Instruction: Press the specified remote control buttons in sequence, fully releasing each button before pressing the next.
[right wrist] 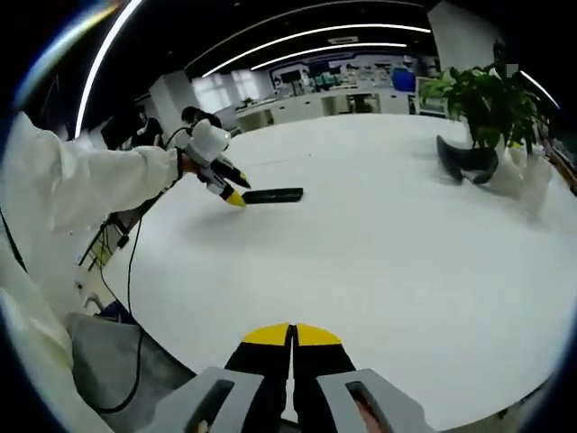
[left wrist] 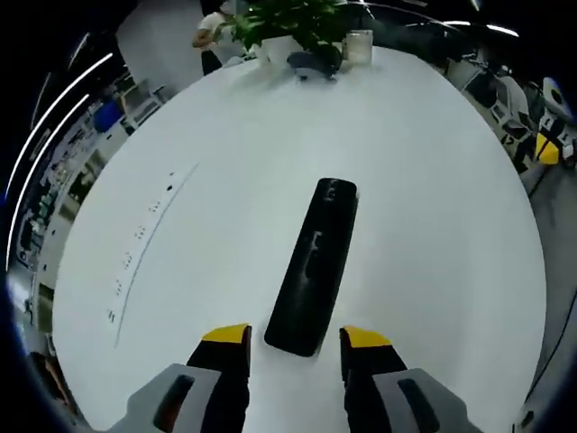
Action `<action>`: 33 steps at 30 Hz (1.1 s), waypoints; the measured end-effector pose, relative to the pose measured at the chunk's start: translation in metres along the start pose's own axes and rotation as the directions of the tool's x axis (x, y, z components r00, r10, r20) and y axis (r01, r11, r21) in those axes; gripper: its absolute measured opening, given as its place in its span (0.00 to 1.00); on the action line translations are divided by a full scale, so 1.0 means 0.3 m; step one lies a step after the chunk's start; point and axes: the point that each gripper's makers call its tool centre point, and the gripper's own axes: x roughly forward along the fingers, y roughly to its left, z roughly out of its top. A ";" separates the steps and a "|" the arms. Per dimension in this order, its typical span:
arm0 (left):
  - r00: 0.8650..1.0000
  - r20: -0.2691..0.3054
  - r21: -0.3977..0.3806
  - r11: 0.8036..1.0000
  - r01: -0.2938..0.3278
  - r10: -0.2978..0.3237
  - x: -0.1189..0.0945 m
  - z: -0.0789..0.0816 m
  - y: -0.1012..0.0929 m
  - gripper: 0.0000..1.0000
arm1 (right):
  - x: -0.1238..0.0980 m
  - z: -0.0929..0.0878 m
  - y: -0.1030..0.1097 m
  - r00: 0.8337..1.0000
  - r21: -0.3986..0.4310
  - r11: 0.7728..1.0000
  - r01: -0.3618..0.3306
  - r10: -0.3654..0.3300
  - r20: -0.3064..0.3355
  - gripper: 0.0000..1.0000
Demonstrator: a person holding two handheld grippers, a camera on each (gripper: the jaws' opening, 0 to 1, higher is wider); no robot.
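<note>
A large white round surface point(left wrist: 424, 180) carries a long black remote point(left wrist: 313, 265), lying flat near the rim closest to the person. In the left gripper view the left tongs point(left wrist: 295, 345) stand wide, their yellow-tipped jaws either side of the remote's near end; whether they touch it cannot be told. The remote runs away from the tongs toward the middle of the surface, with faint button markings along its top. To its left a thin line and a row of small dark marks point(left wrist: 135, 257) cross the white top. At the far edge sit a leafy plant point(left wrist: 288, 20) in a white pot, a dark curved object point(left wrist: 314, 63) beside it, and a pale cup point(left wrist: 358, 45). In the right gripper view the right tongs point(right wrist: 293, 336) are closed, yellow tips pressed together with nothing between them, held above the surface edge well apart from the remote point(right wrist: 272, 195). Across the surface, a white sleeve point(right wrist: 81, 194) reaches in from the left, holding the left tongs point(right wrist: 234, 197) at the remote's end. The plant point(right wrist: 487, 99) and the dark object point(right wrist: 467, 159) stand at the right.
</note>
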 end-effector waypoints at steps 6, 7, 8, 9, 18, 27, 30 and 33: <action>0.997 -0.013 0.017 0.997 0.075 -0.075 0.012 0.008 0.005 0.38 | 0.001 0.003 -0.013 1.000 -0.001 1.000 0.009 -0.009 -0.001 0.00; 0.996 -0.018 0.020 0.996 0.090 -0.090 0.015 0.009 0.001 0.38 | 0.000 0.005 -0.014 1.000 0.000 1.000 0.010 -0.010 0.001 0.00; 0.994 -0.023 0.019 0.995 0.103 -0.103 0.015 0.009 -0.003 0.36 | -0.001 0.008 -0.014 1.000 -0.001 1.000 0.012 -0.012 0.004 0.00; 0.993 -0.030 0.017 0.993 0.117 -0.116 0.015 0.009 -0.012 0.36 | -0.004 0.011 -0.014 1.000 -0.002 1.000 0.014 -0.014 0.008 0.00; 0.989 -0.090 0.119 0.985 0.128 -0.117 0.009 0.013 -0.024 0.23 | -0.010 0.011 0.020 1.000 -0.017 1.000 -0.002 0.003 0.014 0.00; 0.985 -0.147 0.160 0.980 0.117 -0.094 0.008 0.007 -0.036 0.21 | -0.026 0.044 0.033 0.999 -0.037 0.999 -0.012 0.013 0.039 0.00; 0.982 -0.162 0.173 0.977 0.124 -0.096 0.005 0.005 -0.058 0.21 | -0.026 0.047 0.037 0.999 -0.042 0.999 -0.017 0.018 0.037 0.00; 0.979 -0.183 0.170 0.977 0.126 -0.094 0.005 0.003 -0.070 0.21 | -0.032 0.055 0.045 0.999 -0.049 0.999 -0.019 0.021 0.045 0.00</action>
